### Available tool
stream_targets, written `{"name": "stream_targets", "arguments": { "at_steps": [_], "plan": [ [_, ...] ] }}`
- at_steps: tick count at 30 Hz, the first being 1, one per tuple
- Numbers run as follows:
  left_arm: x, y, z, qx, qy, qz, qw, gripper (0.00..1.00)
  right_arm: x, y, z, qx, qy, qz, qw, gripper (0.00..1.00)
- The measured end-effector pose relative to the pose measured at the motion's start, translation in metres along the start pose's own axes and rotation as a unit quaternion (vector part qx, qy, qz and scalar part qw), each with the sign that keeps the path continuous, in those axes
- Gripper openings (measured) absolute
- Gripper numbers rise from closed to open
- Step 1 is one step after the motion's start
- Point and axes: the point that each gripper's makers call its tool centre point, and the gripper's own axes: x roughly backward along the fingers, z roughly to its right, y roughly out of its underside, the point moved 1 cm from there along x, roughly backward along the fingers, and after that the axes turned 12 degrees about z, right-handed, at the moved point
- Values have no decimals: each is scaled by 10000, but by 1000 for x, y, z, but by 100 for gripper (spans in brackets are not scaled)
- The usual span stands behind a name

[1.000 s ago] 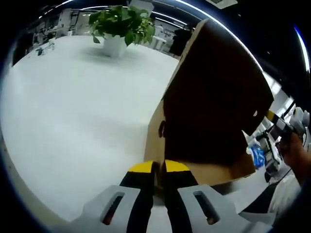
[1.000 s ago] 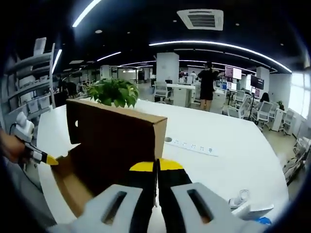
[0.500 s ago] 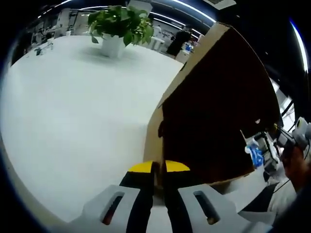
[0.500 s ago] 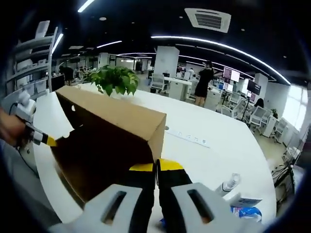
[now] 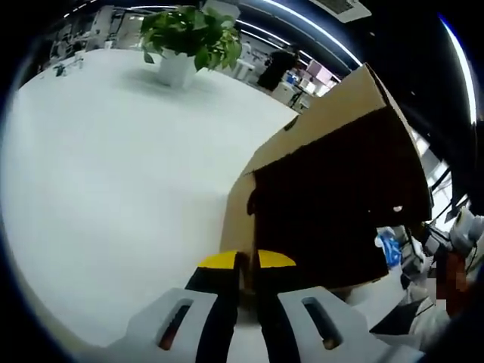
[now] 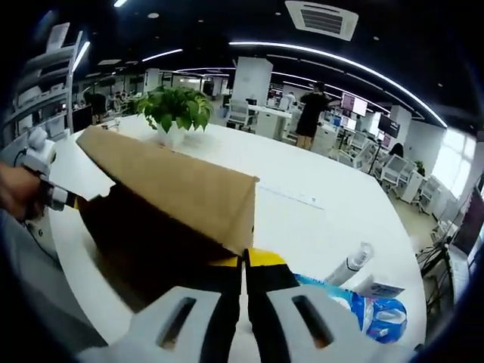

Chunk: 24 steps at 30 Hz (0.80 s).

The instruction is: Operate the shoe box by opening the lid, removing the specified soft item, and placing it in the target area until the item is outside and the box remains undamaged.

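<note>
Cardboard fills the middle of both views: the shoe box lid [image 6: 174, 193] is up and tilted, its brown outer face toward the right gripper view and its dark underside [image 5: 333, 204] toward the left gripper view. Compared with a second ago, the lid has swung further — in the right gripper view its panel stood nearly upright then and now leans back toward us, its top face slanting from ten o'clock down to five o'clock. In the left gripper view the dark inner side has tipped the same way. We judge the opening step to be well along, the lid hinging freely with no crease or tear that we can see.

We hold the left gripper [image 5: 247, 261] with its yellow-tipped jaws pressed together on the lid's corner edge, and the right gripper [image 6: 243, 259] likewise closed on the opposite corner, so both are clamped on the lid. The left gripper also appears at nine o'clock in the right gripper view, at the far corner.

The box's inside is in shadow; we cannot make out the soft item, so taking it out is not yet begun.

Around it lies the white table [image 5: 106, 166], with a potted plant [image 5: 189, 38] at twelve o'clock in the left gripper view. In the right gripper view a blue-and-white packet [image 6: 363, 310] and a slim bottle [image 6: 349, 265] lie at four o'clock — both near the box.
</note>
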Motion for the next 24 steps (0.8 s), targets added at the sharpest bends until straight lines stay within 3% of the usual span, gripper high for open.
{"name": "stream_targets", "arguments": {
  "at_steps": [13,24],
  "plan": [
    [1,-3,3,274,316,-146,9990,6,9,37,-5,-171,130,-338,9992,0],
    [12,-2,8,334,610,-425,9967,6,18,53,-18,-343,74,-520,9980,0]
  ]
}}
